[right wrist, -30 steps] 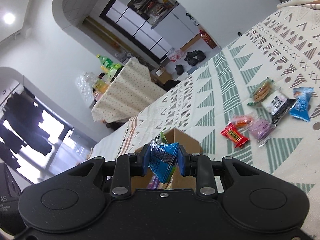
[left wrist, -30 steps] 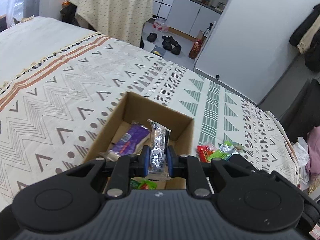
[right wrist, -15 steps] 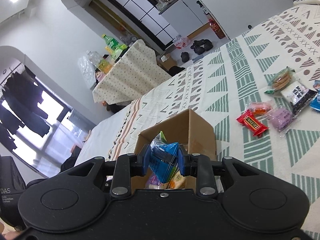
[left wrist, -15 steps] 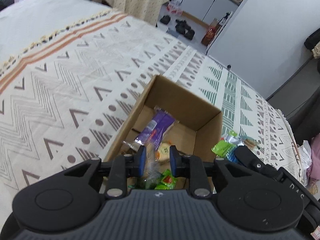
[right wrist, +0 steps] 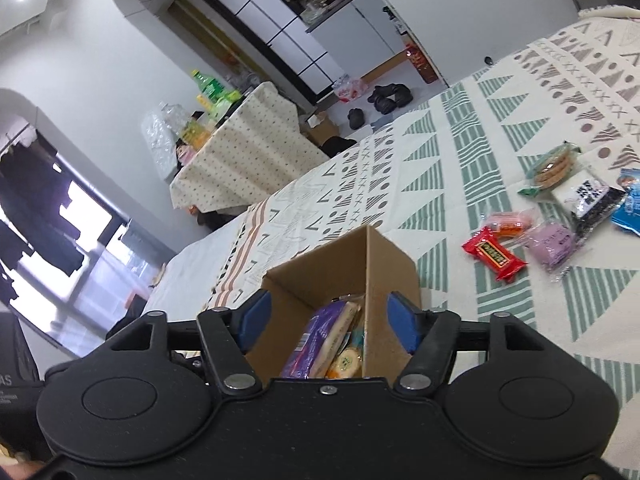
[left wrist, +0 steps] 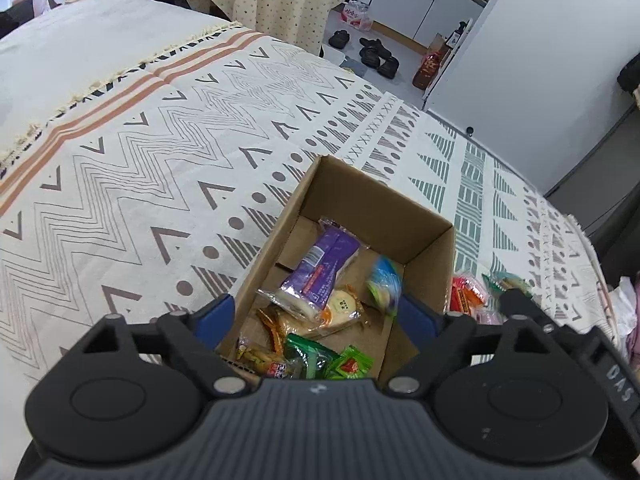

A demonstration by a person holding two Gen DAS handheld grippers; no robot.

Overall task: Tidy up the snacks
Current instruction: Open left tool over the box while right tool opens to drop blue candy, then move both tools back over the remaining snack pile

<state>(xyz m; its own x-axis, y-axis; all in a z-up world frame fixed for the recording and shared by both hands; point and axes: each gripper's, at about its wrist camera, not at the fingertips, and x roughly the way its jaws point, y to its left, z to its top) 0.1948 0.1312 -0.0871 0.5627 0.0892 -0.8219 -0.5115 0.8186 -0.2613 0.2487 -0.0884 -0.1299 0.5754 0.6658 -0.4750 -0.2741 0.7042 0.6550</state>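
An open cardboard box stands on the patterned bedspread and holds several snack packets, among them a purple one. A blurred blue-green packet is in mid-air inside the box by its right wall. My left gripper is open and empty above the box's near end. My right gripper is open and empty above the same box. Loose snacks lie on the bedspread to the right: a red bar, a purple packet and a black-and-white packet.
The bedspread stretches left and ahead of the box. A draped table with bottles stands beyond the bed. Shoes lie on the floor near white cabinets. More packets lie right of the box.
Both grippers have opened over the box. The left let go of its clear packet and the right let go of its blue packet, which is falling into the box.
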